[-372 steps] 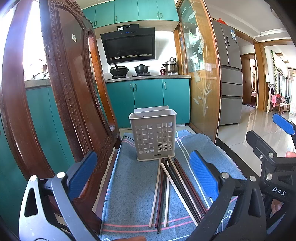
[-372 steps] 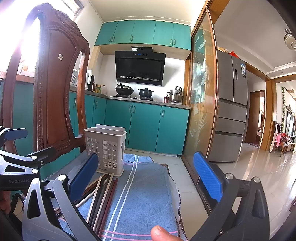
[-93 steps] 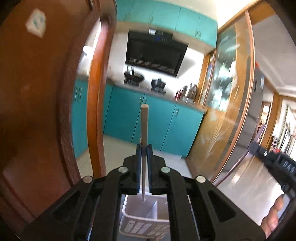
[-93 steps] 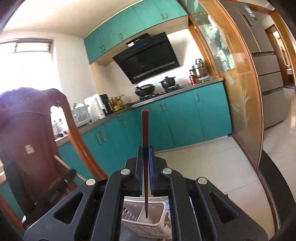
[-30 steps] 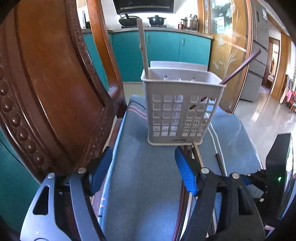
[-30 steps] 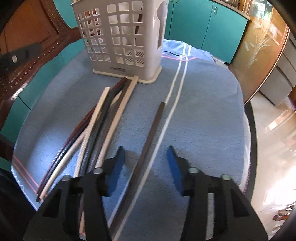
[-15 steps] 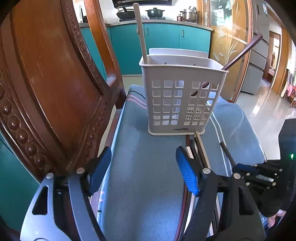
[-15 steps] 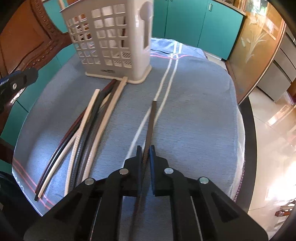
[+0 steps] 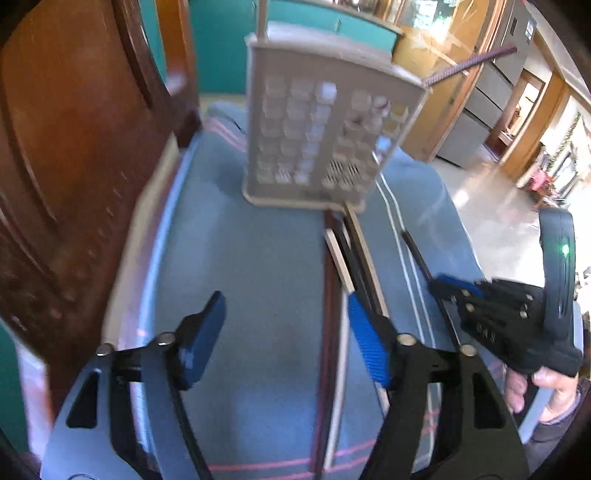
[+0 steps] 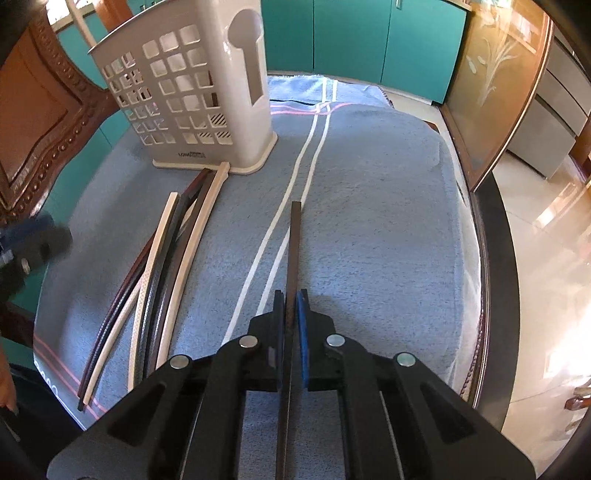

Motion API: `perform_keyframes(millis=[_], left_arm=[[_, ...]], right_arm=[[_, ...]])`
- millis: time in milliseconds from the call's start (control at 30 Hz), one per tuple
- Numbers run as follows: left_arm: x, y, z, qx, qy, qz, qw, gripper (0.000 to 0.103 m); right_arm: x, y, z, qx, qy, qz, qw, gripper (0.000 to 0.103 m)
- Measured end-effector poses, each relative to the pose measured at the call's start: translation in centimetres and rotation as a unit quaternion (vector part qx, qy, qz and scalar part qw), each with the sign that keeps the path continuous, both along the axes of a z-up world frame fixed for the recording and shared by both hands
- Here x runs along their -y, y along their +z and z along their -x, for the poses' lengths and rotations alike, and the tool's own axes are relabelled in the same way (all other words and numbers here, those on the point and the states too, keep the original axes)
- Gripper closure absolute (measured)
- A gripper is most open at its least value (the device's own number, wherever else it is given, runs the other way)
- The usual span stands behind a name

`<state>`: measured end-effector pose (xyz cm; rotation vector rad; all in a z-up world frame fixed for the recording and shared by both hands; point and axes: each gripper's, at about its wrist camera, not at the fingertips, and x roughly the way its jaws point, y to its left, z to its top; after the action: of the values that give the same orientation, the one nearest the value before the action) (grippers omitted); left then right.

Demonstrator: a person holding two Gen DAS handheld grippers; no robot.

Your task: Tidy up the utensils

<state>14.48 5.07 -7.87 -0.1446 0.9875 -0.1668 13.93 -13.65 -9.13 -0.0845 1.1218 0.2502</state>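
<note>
A pale perforated utensil basket (image 9: 325, 136) (image 10: 192, 99) stands on a blue towel (image 9: 258, 277) (image 10: 369, 206). A light chopstick (image 9: 261, 18) and a dark reddish chopstick (image 9: 469, 66) stick out of it. Several chopsticks (image 9: 343, 258) (image 10: 173, 266) lie in a bundle in front of it. My left gripper (image 9: 284, 328) hovers open over the towel, left of the bundle. My right gripper (image 10: 291, 299) is shut on a single dark chopstick (image 10: 293, 236) that lies apart, right of the bundle; in the left wrist view the same right gripper (image 9: 439, 286) sits low on that dark chopstick (image 9: 413, 243).
A carved wooden chair back (image 9: 74, 155) (image 10: 40, 107) rises close along the left. Teal cabinets (image 10: 351, 33) stand behind. A glass door with a wooden frame (image 10: 495, 85) and shiny floor (image 10: 546, 236) lie to the right. A hand (image 9: 546, 391) holds the right tool.
My right gripper stays shut on the lone dark chopstick. My left gripper has swung right and down toward the chopstick bundle; its view is blurred by motion.
</note>
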Motion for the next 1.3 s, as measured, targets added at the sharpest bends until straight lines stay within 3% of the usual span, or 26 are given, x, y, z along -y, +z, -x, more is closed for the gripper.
perform_keyframes(millis=[133, 300, 567, 700, 900, 1067, 1200, 1300], left_arm=[[1.1, -1.2, -0.3, -0.027, -0.028, 0.013, 0.9991, 0.047], [3.1, -3.3, -1.0, -0.059, -0.039, -0.028, 0.9971, 0.058], [2.5, -3.6, -1.1, -0.064, -0.027, -0.031, 0.9971, 0.073], [2.4, -3.3, -0.9, -0.065, -0.037, -0.027, 0.9968, 0.091], [2.1, -3.0, 0.7, -0.071, -0.037, -0.033, 0.9962, 0.093], [1.2, -2.2, 2.5, -0.054, -0.065, 0.008, 0.9964, 0.097], [1.9, -2.6, 2.0, -0.051, -0.049, -0.027, 0.9971, 0.073], [2.7, -3.6, 1.1, -0.056, -0.033, -0.059, 0.9961, 0.073]], right_arm=[[0.2, 0.3, 0.0, 0.003, -0.006, -0.005, 1.000, 0.093], [-0.1, 0.2, -0.1, 0.002, -0.002, -0.003, 1.000, 0.093], [0.0, -0.1, -0.2, -0.002, -0.002, 0.000, 1.000, 0.091], [0.2, -0.1, -0.3, -0.002, -0.004, -0.001, 1.000, 0.089], [0.0, -0.3, -0.5, -0.005, -0.003, 0.004, 1.000, 0.088], [-0.1, -0.3, -0.6, -0.005, -0.003, 0.004, 1.000, 0.086], [-0.2, -0.4, -0.6, -0.005, -0.003, 0.005, 1.000, 0.083], [-0.3, -0.3, -0.5, -0.004, -0.001, 0.006, 1.000, 0.080]])
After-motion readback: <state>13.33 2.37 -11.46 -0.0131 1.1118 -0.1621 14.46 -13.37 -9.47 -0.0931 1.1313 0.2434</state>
